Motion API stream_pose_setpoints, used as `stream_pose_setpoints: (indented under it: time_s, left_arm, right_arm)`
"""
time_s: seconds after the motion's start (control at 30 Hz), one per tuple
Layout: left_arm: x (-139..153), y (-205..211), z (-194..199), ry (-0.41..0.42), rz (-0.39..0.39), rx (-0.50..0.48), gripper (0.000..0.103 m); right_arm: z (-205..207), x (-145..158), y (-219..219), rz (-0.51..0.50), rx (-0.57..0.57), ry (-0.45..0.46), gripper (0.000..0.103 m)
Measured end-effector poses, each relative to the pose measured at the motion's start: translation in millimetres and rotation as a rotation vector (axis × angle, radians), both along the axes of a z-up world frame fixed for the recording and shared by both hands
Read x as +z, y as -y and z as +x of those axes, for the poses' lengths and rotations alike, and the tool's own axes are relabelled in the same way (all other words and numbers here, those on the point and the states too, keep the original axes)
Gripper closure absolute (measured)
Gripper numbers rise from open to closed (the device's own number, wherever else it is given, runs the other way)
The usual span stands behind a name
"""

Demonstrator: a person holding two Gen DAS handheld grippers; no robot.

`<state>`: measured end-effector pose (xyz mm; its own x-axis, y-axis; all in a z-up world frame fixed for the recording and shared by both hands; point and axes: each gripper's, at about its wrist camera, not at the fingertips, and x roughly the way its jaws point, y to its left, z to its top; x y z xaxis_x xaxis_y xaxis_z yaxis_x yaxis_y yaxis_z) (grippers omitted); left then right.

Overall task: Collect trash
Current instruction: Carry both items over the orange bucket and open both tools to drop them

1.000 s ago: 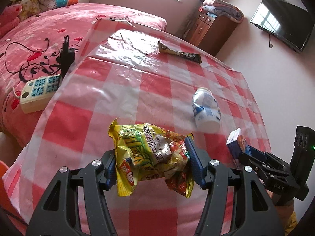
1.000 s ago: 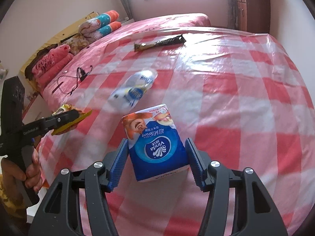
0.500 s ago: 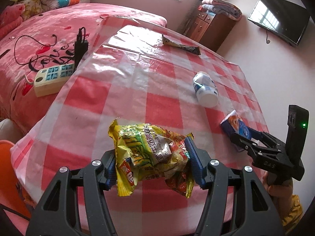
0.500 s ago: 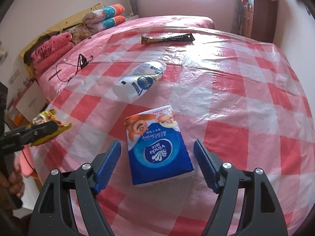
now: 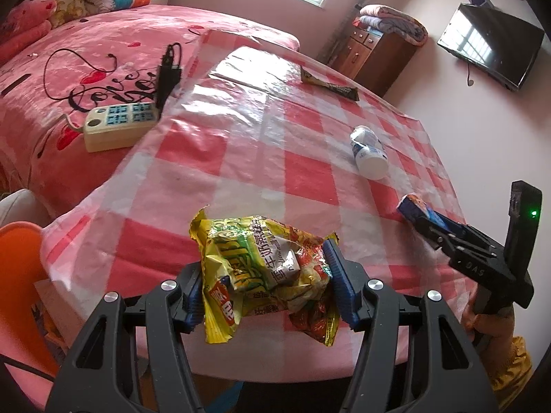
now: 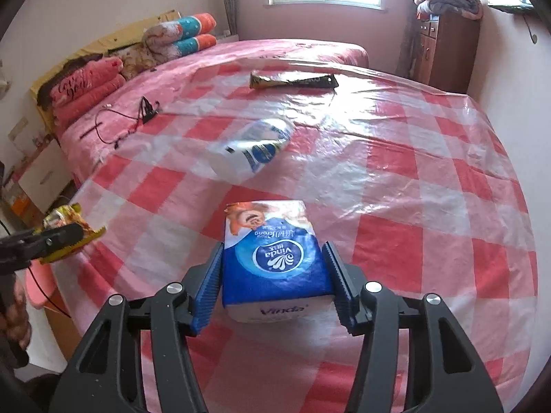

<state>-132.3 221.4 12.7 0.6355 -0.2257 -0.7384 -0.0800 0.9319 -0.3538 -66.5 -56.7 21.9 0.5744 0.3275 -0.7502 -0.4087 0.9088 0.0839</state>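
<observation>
Clamping crumpled snack wrapper (image 5: 265, 268), left gripper (image 5: 263, 290); right gripper (image 6: 273, 284) closing on tissue pack (image 6: 273, 258), bottom hidden.

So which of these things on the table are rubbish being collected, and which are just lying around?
Part of the job:
- crumpled snack wrapper, held in the left gripper
- tissue pack, right gripper closing on it
- white bottle, lying on its side
- dark sachet

Just lying about:
- power strip and black cable on the bed
- folded blankets
- television

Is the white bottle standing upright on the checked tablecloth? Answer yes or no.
No. The white bottle lies on its side on the checked tablecloth.
</observation>
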Motion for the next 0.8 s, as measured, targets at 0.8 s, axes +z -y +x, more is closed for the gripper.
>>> stream_pose_setpoints:
  time_s: [0.8]
  left_arm:
    - [4, -92, -66, 0.008, 0.002, 0.220, 0.042]
  right_arm:
    - [-44, 29, -134, 0.093, 0.333, -0.084, 0.050]
